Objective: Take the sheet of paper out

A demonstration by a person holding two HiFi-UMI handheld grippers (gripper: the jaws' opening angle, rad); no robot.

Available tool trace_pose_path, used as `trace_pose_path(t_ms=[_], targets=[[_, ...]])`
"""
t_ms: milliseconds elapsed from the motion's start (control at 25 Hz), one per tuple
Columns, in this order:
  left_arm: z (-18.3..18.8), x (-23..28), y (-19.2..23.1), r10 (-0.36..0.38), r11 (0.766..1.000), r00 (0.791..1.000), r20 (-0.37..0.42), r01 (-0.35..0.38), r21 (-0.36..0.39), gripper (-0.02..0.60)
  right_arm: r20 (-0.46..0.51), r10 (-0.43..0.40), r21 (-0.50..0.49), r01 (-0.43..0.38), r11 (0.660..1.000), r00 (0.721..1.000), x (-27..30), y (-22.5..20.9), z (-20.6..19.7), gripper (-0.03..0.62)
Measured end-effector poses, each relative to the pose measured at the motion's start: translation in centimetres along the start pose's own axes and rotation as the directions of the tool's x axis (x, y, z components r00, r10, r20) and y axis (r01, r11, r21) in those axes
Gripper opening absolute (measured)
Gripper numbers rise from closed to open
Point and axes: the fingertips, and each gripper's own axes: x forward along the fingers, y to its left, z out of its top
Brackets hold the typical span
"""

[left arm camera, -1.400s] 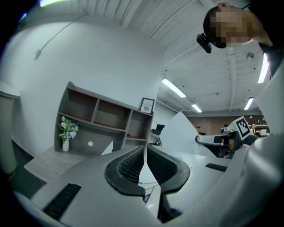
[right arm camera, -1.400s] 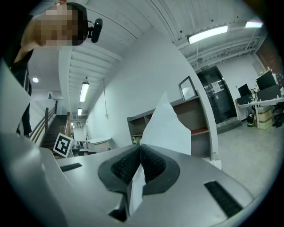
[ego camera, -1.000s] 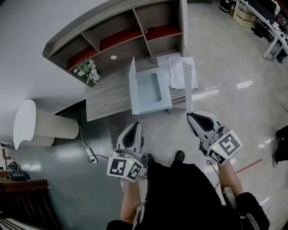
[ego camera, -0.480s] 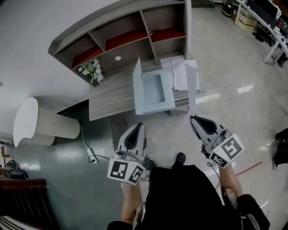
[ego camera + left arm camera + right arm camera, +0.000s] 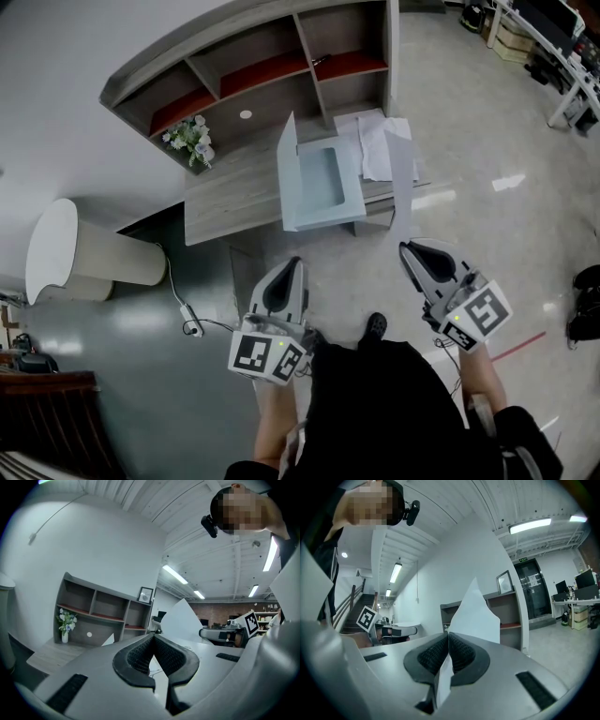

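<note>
The sheet of paper (image 5: 401, 183) is pinched in the right hand-held gripper (image 5: 406, 247), rising beyond it; left hand-held gripper (image 5: 296, 262) closed, empty.

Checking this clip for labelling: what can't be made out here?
- Lower end of the sheet of paper: right gripper view, hidden inside the shut right gripper.
- Contents of the open blue box: head view, too small.
- Dark item on the red shelf: head view, too small.

Blocked far by the shelf unit (image 5: 253, 70); mid-surface by the open box (image 5: 323, 183), flap (image 5: 287, 164) upright on its left. Bare along the left of the surface (image 5: 225, 197), save flowers (image 5: 192, 139) far left. Open over the floor (image 5: 478, 159) at right, past the sheet (image 5: 403, 187) pinched upright in the right tongs (image 5: 409, 248).
</note>
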Motion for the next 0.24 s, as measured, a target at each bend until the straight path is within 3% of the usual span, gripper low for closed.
trace_pose_path(t_ms=[240], targets=[[-0.34,-0.20,-0.18,-0.003,1.000,1.000,-0.010,0.003,0.012,0.014,0.004,-0.008,-0.002,0.008,1.000,1.000,-0.18,0.05,-0.13,0.014]])
